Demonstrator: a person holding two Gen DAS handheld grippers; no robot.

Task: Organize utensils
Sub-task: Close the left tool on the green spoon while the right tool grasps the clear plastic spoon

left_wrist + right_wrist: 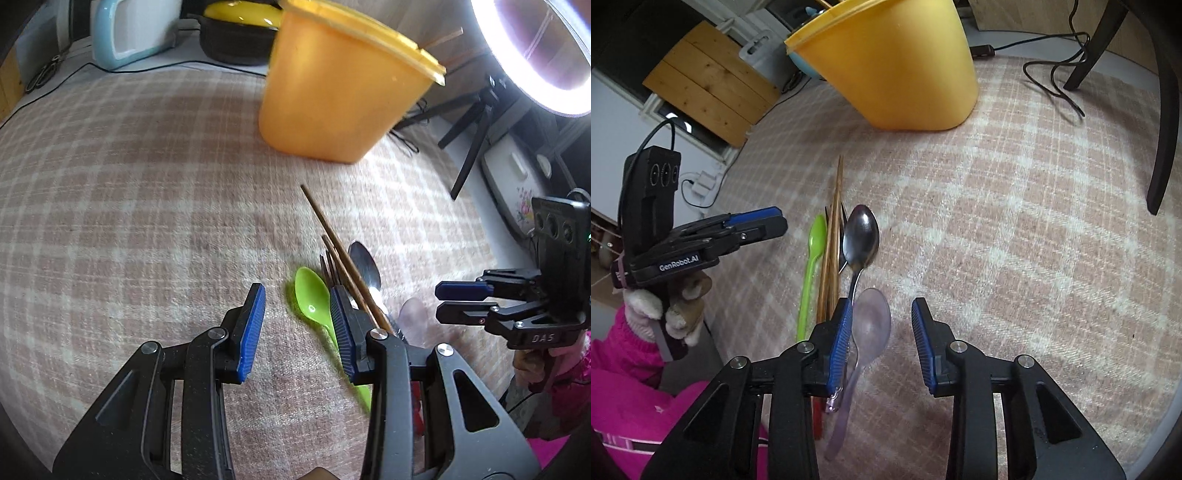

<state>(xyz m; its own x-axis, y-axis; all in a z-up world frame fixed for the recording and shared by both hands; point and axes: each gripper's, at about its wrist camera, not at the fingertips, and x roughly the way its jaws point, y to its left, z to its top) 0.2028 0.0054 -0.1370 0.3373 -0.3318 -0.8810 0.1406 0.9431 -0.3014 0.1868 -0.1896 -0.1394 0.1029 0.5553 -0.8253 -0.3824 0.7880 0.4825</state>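
A: Nearest the right gripper (881, 341), what lay there?

B: A clear purple spoon (870, 325), its bowl between the spread fingers and close against the left blue pad (842, 345). The jaws stood wide apart and gripped nothing.

A: And just past it?

B: A metal spoon (861, 236), bowl pointing away, its handle running back toward that same left finger. Left of it lay the wooden chopsticks (833, 236), with a dark fork (843, 221) partly hidden between them and the metal spoon, then a green spoon (812, 266) at the outer left of the bundle. All rested on the checked cloth (1015, 229).

A: The left gripper (297, 330)?

B: Also gaping, holding nothing. The green spoon (313, 297) lay with its bowl just inside the right pad (341, 332), its handle passing under that finger. The chopsticks (334, 247) and the metal spoon (364, 267) lay beyond and to the right of that finger.

A: Farthest off?

B: The yellow container (332, 96) stood on the cloth, well apart from the utensils, with sticks poking over its rim. Behind it stood a ring light (532, 55) on its stand.
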